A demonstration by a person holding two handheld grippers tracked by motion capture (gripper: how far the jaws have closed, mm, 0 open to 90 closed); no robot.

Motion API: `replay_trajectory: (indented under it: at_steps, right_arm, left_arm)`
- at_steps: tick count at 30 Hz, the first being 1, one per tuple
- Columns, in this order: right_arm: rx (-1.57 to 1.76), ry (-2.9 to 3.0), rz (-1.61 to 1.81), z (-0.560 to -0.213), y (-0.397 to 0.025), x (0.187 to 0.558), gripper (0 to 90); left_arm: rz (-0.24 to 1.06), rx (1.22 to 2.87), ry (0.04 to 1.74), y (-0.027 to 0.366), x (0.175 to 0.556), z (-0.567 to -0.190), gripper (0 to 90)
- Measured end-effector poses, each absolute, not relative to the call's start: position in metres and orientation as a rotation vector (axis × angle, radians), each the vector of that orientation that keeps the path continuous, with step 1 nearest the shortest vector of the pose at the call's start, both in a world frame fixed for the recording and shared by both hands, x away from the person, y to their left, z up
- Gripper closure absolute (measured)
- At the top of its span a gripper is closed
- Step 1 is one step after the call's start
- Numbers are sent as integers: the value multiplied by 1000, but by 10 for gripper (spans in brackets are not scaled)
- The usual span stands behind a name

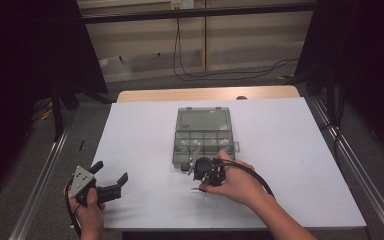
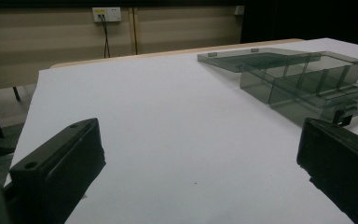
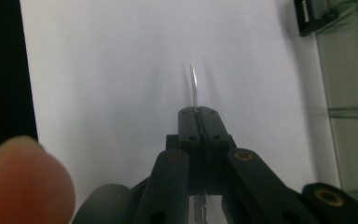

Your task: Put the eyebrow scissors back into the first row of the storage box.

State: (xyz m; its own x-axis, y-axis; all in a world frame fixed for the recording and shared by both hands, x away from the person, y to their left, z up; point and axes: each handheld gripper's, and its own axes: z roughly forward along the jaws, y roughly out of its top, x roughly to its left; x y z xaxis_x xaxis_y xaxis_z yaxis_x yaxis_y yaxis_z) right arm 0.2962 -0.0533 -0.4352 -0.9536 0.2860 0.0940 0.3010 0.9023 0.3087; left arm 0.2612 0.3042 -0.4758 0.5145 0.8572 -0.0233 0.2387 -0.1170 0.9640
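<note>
A smoky clear compartment box (image 1: 202, 134) lies open in the middle of the white table top, its lid flat behind it. My right gripper (image 1: 194, 170) is held by a hand at the box's front left corner. In the right gripper view this gripper (image 3: 199, 112) is shut on a thin curved metal piece (image 3: 194, 86) that sticks out past the tips over the white surface. My left gripper (image 1: 112, 171) hovers at the front left of the table, open and holding nothing. In the left gripper view its jaws (image 2: 198, 158) stand wide apart, with the box (image 2: 307, 79) ahead to the right.
The white board (image 1: 280, 150) lies on a wooden table whose far edge (image 1: 205, 93) shows behind it. The box's black latch (image 3: 314, 16) shows at the top right of the right gripper view. Cables (image 1: 220, 75) lie on the floor beyond. Metal rails (image 1: 355, 170) flank the table.
</note>
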Motion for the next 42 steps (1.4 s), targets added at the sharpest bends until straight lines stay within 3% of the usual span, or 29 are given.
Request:
replay_trajectory:
  at_steps: [42]
  right_arm:
    - [-539,-3014,-645,-395,-70,316,896]
  left_arm:
    - [694,1641,948,302,261,-476,1]
